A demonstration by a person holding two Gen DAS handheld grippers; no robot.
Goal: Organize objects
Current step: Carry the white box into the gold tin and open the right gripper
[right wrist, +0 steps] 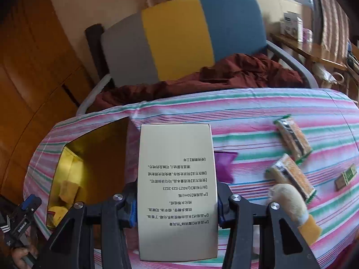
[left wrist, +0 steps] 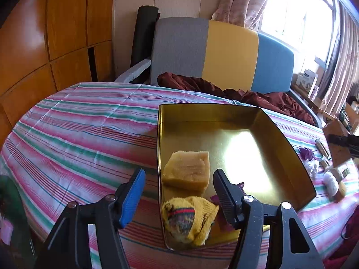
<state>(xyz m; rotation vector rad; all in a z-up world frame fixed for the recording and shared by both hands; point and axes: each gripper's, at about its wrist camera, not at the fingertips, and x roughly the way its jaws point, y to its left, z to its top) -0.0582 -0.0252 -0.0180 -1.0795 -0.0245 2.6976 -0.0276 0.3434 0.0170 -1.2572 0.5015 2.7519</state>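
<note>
A gold tin box (left wrist: 289, 148) stands open on the striped tablecloth (left wrist: 78, 130). Inside lie a yellow sponge (left wrist: 188, 170) and a yellow knitted sock bundle (left wrist: 190, 217). My left gripper (left wrist: 177, 190) is open and empty, its jaws straddling the tin's near left wall. My right gripper (right wrist: 177, 204) is shut on a beige printed carton (right wrist: 177, 190), held above the cloth just right of the tin (right wrist: 67, 157). The left gripper also shows at the right wrist view's lower left (right wrist: 20, 222).
Right of the carton lie a purple wrapper (right wrist: 224, 161), two orange snack packs (right wrist: 291, 139) (right wrist: 291, 177), a small green box (right wrist: 346, 177) and a fluffy brush (right wrist: 291, 201). A chair with a maroon cloth (right wrist: 224, 76) stands behind the table.
</note>
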